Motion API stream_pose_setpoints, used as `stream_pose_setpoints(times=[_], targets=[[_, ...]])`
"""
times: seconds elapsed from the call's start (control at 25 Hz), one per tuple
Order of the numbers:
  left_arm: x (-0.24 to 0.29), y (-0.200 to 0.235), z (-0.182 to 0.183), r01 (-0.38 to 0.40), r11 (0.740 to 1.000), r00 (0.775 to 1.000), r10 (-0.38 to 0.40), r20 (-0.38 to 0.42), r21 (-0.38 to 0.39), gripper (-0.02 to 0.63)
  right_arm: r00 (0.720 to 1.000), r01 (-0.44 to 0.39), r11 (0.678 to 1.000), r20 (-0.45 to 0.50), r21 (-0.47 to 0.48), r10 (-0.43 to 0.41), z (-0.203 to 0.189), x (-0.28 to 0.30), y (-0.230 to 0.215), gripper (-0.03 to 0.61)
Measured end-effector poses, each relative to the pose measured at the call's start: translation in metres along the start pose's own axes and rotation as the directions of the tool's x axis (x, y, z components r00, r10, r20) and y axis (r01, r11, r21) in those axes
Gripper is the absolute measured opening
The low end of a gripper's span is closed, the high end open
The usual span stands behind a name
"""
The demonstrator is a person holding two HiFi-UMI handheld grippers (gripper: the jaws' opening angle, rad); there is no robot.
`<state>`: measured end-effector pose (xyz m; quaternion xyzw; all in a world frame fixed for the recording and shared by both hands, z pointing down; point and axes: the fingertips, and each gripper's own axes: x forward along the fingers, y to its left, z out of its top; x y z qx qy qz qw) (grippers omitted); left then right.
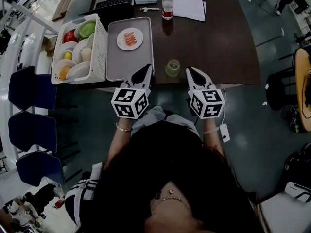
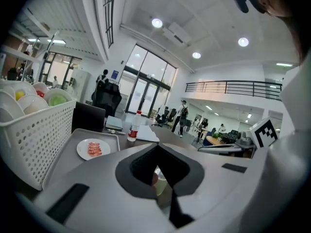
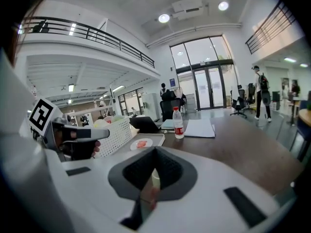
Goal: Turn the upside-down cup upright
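With my left gripper (image 1: 147,71) and right gripper (image 1: 190,72) pressed together empty, the translucent green plastic cup (image 1: 172,68) at the dark brown counter's (image 1: 228,47) near edge looks upright, likely finished.

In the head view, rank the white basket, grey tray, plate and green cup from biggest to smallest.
1. white basket, only slightly bigger than the tray
2. grey tray
3. plate
4. green cup

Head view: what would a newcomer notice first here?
The two marker-cubed tongs, left tongs and right tongs, both shut, flank a small green cup at the table's near edge. Left of it stand a grey tray holding a plate and a white basket of dishes.
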<state>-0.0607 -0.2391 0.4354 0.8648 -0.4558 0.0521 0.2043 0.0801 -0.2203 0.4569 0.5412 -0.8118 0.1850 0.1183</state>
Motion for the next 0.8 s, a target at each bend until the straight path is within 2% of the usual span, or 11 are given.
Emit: stream_pose_setpoints(times=[0.16, 0.44, 0.6, 0.8], targets=[[0.0014, -0.0048, -0.0001, 0.021, 1.0, 1.0, -0.021, 0.014, -0.012, 0.003, 0.999, 0.024, 0.999, -0.025, -0.048, -0.025, -0.0051, -0.0005, -0.0011, 0.018], [-0.0002, -0.009, 0.0012, 0.078, 0.991, 0.996, -0.074, 0.042, -0.106, 0.003, 1.0, 0.025, 0.999, -0.015, -0.041, -0.026, -0.0064, -0.0028, -0.0004, 0.017], [-0.0012, -0.0072, -0.0001, 0.071, 0.989, 0.997, -0.066, 0.044, -0.132, 0.003, 1.0, 0.023, 0.999, -0.009, -0.034, -0.023, -0.0062, -0.0032, 0.0002, 0.017], [-0.0029, -0.0007, 0.001, 0.07, 0.959, 0.996, -0.054, 0.064, -0.274, 0.003, 1.0, 0.017, 0.999, -0.013, -0.037, -0.018, -0.0074, -0.0028, 0.0012, 0.017]])
